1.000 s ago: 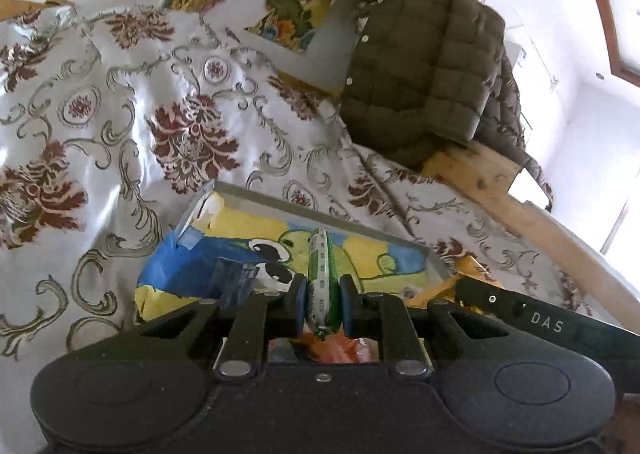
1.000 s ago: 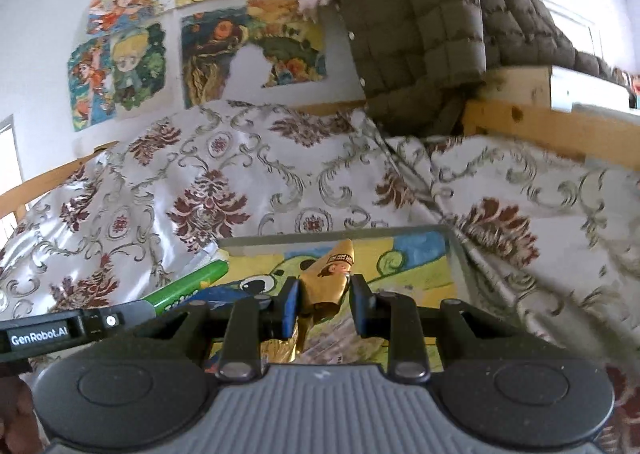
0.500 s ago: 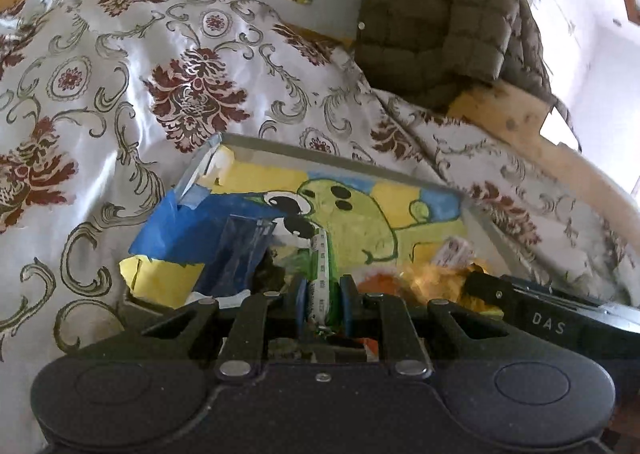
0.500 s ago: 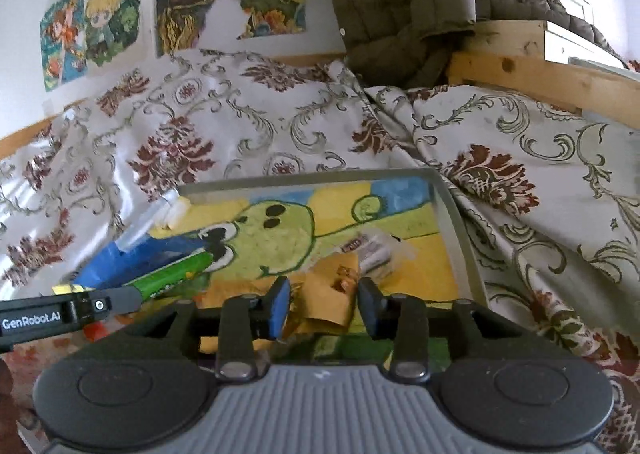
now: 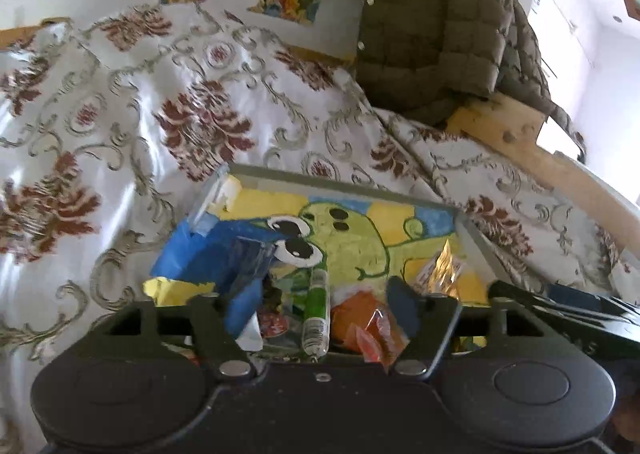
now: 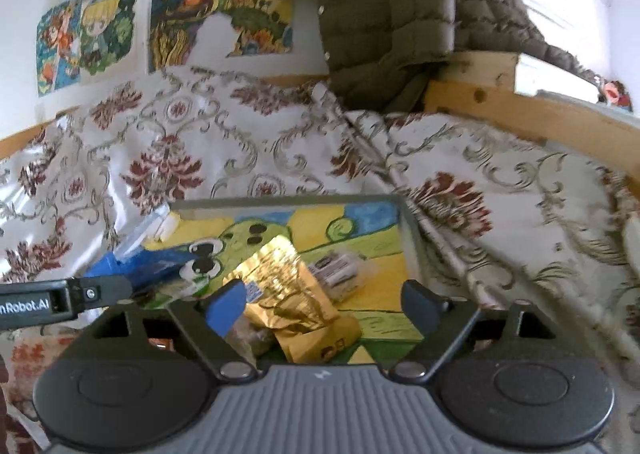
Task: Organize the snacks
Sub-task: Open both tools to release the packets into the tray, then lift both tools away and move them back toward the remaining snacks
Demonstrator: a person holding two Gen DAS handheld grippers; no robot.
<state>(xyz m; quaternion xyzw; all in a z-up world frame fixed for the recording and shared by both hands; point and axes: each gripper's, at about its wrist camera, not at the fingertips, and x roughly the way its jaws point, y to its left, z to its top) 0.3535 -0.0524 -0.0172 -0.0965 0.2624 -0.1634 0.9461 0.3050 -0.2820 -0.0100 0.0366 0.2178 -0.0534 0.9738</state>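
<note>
On the bed, over the floral bedspread (image 5: 120, 126), sits a shallow tray (image 5: 344, 180) painted with a green cartoon creature, and both tools hover over its near edge. Farthest left in the tray lies a blue packet (image 5: 224, 254), and next to it the left hand-held gripper (image 5: 320, 306) is opening its jaws, which stand well apart, with a slim green snack stick (image 5: 317, 310) lying loose between them, touched by neither pad. The stick's long axis runs straight away from the tool, along the line it points, with its near tip down by the gripper body. Just right of the stick rests an orange wrapper (image 5: 368, 318), close against the right finger. Further right, the right hand-held gripper (image 6: 320, 304) is likewise opening, its blue pads spread wide on either side of a crumpled gold packet (image 6: 288, 294) that lies in the tray, tilted with its length running away and a little leftward; the left pad sits just beside it, the right pad well clear. Beyond it, toward the tray's right wall, lies a small clear-wrapped snack (image 6: 340, 272). Both snacks seem released into the tray, so each tool is nearest its own item, and a straight pull back along the pointing line should clear each one without dragging it
</note>
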